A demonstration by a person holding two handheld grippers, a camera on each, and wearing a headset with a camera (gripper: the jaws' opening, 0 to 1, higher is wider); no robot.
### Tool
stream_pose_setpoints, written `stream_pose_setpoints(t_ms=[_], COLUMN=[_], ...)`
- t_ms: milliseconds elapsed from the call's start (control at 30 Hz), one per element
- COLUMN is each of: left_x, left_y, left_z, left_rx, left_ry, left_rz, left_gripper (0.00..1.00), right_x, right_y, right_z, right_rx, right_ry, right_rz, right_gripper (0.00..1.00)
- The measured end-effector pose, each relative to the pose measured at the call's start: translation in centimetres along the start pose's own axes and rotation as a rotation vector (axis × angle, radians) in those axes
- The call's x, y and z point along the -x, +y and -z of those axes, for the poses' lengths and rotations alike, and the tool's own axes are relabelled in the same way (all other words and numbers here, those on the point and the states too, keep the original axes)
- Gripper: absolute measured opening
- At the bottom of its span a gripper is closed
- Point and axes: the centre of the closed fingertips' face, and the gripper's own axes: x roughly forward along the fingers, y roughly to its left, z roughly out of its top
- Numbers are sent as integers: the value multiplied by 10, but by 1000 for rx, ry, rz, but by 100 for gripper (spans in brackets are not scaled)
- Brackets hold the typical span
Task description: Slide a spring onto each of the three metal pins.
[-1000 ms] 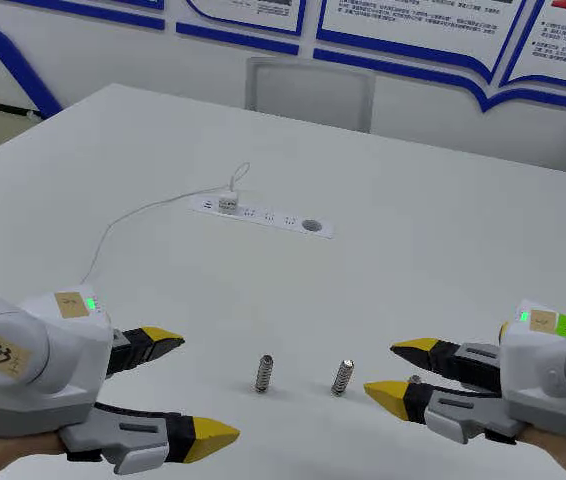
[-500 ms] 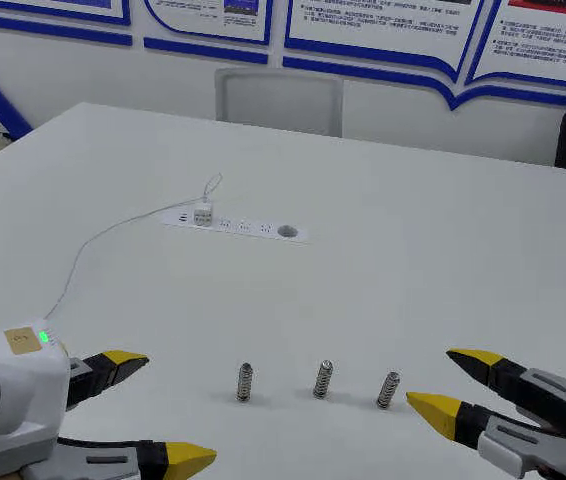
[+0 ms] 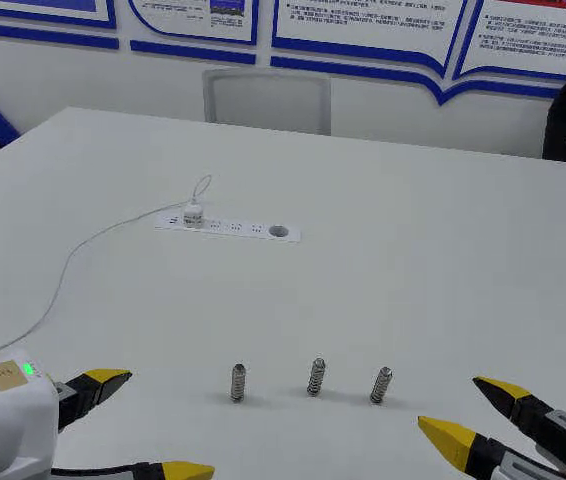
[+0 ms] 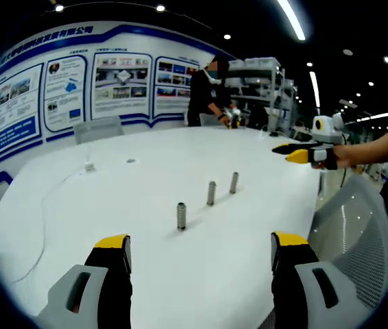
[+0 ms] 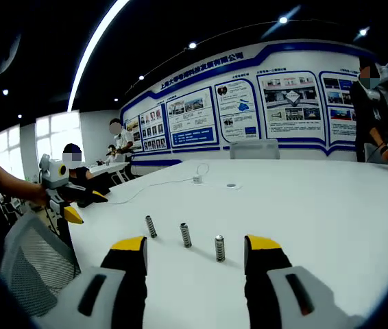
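Three metal pins stand in a row on the white table, each wearing a spring: the left pin (image 3: 238, 382), the middle pin (image 3: 316, 376) and the right pin (image 3: 381, 385). The same row appears as pins (image 4: 210, 194) in the left gripper view and pins (image 5: 185, 235) in the right gripper view. My left gripper (image 3: 143, 425) sits open at the lower left, well short of the row, with nothing between its yellow tips. My right gripper (image 3: 473, 412) is open at the lower right, a short way right of the right pin, also empty.
A white power strip (image 3: 229, 227) with a plugged adapter and a thin cable (image 3: 68, 263) lies mid-table. A grey chair (image 3: 266, 100) stands at the far edge. People stand at the back right (image 4: 210, 96). A mesh chair back (image 4: 358, 226) sits near the table edge.
Both grippers have pulled back from the pins toward the lower corners. The third pin, earlier hidden by the right gripper, now stands in plain sight with its spring. The head camera tilted up.
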Motion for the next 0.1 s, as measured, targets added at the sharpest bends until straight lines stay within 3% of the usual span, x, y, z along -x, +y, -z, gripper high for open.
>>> stream_pose_setpoints(t_ms=[100], left_x=[0], left_y=[1], left_z=[1], left_rx=[-3], left_ry=[-13], left_rz=[-18], left_gripper=[86], right_x=[2], right_y=[-1], right_z=[5], right_rx=[-16], right_ry=[1], right_rz=[8], right_gripper=[58])
